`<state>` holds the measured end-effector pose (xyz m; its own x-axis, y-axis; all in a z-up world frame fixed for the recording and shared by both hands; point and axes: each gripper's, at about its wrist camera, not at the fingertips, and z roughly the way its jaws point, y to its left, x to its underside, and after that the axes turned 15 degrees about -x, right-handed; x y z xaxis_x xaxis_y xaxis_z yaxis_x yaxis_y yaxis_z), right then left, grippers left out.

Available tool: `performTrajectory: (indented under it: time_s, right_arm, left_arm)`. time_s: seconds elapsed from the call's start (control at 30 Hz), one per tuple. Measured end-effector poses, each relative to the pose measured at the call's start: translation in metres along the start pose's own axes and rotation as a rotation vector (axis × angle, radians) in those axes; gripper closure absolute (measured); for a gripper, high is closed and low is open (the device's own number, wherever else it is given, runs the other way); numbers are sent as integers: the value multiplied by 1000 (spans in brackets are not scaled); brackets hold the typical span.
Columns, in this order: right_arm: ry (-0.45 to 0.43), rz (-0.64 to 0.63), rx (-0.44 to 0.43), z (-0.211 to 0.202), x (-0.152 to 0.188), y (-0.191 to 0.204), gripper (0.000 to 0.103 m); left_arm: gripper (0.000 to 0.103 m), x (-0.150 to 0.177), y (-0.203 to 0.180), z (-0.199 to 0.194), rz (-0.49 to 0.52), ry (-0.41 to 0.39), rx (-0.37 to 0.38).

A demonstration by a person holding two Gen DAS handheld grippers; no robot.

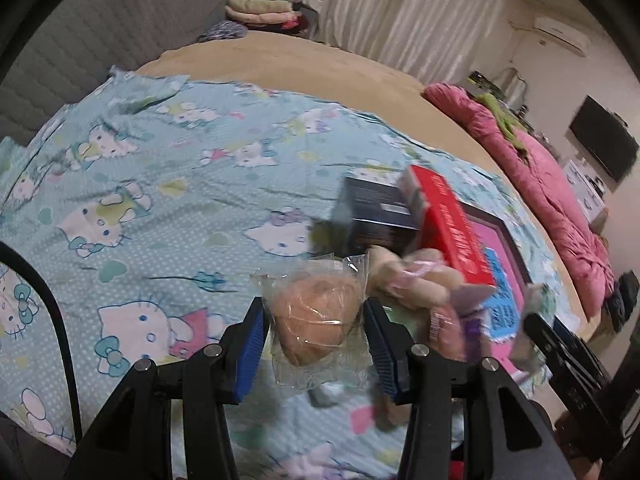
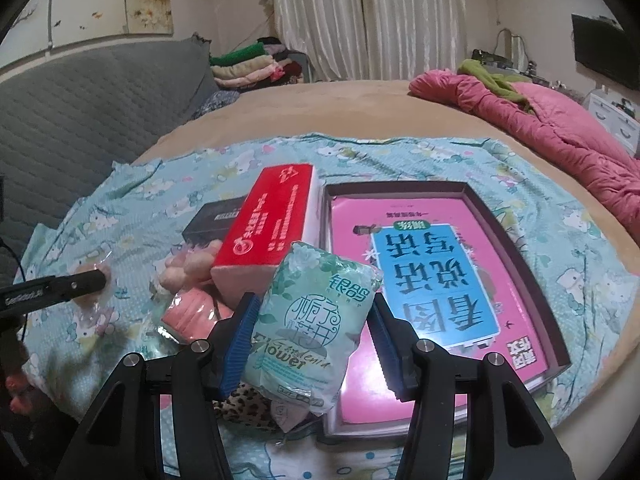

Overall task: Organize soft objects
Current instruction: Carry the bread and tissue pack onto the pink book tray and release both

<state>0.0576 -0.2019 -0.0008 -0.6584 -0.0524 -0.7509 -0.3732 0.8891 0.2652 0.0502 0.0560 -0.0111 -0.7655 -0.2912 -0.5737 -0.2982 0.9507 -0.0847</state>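
Observation:
In the left wrist view my left gripper (image 1: 316, 320) is shut on a peach sponge in a clear wrapper (image 1: 316, 320) and holds it just above the Hello Kitty sheet (image 1: 160, 184). A beige plush toy (image 1: 404, 280) lies right of it. In the right wrist view my right gripper (image 2: 312, 320) is shut on a mint-green tissue pack (image 2: 312, 320), held near the pink-lined tray (image 2: 532, 240). The left gripper (image 2: 86, 282) and the wrapped sponge (image 2: 90, 272) show at the left edge.
A red tissue box (image 2: 272, 224) leans on a black box (image 2: 216, 220). A wrapped pink item (image 2: 192, 316) and a leopard-print cloth (image 2: 244, 404) lie near the right gripper. A pink quilt (image 2: 560, 132) lies at the right. Folded clothes (image 2: 248, 66) sit behind.

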Motion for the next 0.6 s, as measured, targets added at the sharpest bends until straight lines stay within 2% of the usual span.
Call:
performTrajectory:
  time_s: [0.27, 0.6]
  right_arm:
    - [-55, 38, 11, -21, -5, -19, 46]
    - [-127, 153, 58, -46, -10, -60, 46]
  left_arm:
    - [54, 1, -44, -25, 86, -23, 40]
    - [54, 5, -125, -43, 240, -38, 110]
